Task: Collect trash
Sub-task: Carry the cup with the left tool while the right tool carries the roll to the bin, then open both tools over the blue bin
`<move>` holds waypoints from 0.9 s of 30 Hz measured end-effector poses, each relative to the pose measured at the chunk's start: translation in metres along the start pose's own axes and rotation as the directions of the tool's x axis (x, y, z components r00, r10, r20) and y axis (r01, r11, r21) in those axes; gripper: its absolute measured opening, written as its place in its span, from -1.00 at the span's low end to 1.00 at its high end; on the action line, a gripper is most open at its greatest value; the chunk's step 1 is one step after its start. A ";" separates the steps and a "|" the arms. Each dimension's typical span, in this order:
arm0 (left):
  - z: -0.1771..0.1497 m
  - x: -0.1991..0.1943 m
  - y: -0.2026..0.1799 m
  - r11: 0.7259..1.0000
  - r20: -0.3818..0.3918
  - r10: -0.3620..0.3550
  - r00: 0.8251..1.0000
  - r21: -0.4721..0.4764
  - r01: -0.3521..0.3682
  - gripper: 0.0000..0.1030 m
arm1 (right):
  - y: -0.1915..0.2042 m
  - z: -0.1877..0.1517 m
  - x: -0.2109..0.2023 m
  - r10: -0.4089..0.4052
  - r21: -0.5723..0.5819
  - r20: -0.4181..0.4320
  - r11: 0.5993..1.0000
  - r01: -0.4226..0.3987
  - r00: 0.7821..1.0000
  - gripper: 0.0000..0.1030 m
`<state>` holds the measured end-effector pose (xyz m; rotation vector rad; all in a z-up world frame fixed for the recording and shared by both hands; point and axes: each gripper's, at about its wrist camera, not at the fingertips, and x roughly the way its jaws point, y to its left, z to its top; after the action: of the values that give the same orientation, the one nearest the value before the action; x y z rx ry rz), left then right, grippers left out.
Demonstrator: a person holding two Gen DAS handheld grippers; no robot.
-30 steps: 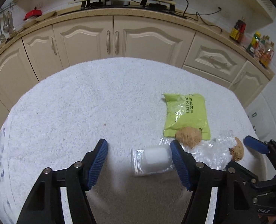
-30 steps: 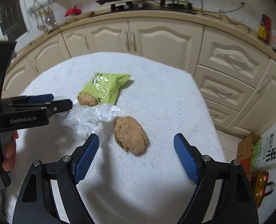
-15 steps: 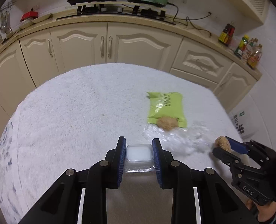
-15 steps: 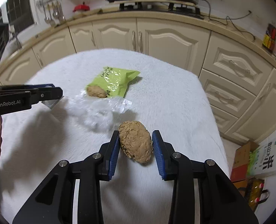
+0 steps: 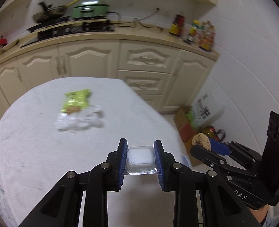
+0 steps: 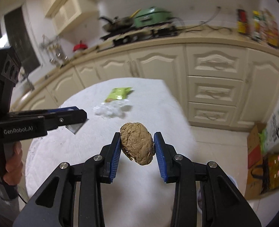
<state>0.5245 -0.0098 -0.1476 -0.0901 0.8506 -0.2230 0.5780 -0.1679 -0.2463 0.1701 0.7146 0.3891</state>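
1. Far left on the white-towelled table [image 5: 35, 151]: green snack packet [image 5: 76, 102] with a small brown lump [image 5: 72, 110] at its near edge; crumpled clear plastic [image 5: 79, 122] just in front, touching. All blurred.
2. Left tongs [image 5: 140, 157] pinching a small clear plastic tub [image 5: 140, 156] with milky white contents, held above the table's near right part; foil-like flap hangs below it.
3. Right tongs [image 6: 136, 147] pinching a brown, rough, egg-shaped lump [image 6: 136, 143], lifted over the table's right edge.
4. Right of the table on the floor: cardboard box [image 6: 253, 145], yellow bag with black handles [image 6: 271, 174].
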 end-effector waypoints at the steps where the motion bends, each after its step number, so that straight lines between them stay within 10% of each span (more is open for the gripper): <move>1: -0.001 0.006 -0.019 1.000 -0.010 -0.012 1.000 0.027 0.012 -0.53 | -0.015 -0.009 -0.015 -0.011 0.033 0.014 0.999 0.010 1.000 -0.31; 12: -0.013 0.137 -0.202 0.957 -0.226 -0.068 0.972 0.261 0.127 -0.52 | -0.163 -0.107 -0.081 -0.190 0.318 -0.011 0.930 0.183 0.982 -0.31; 23: 0.011 0.271 -0.282 0.932 -0.352 0.014 0.936 0.343 0.115 -0.50 | -0.255 -0.163 -0.054 -0.205 0.473 -0.098 0.851 0.227 0.974 -0.31; 25: 0.019 0.285 -0.285 0.939 -0.336 0.010 0.942 0.328 0.107 -0.38 | -0.262 -0.166 -0.049 -0.205 0.483 -0.102 0.845 0.228 0.974 -0.31; 27: 0.019 0.297 -0.283 0.936 -0.321 0.023 0.947 0.339 0.092 0.26 | -0.269 -0.167 -0.042 -0.203 0.491 -0.108 0.840 0.230 0.973 -0.31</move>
<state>0.6827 -0.3537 -0.3059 0.2738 1.1218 -0.4284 0.5155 -0.4278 -0.4221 0.5695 0.8681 -0.0208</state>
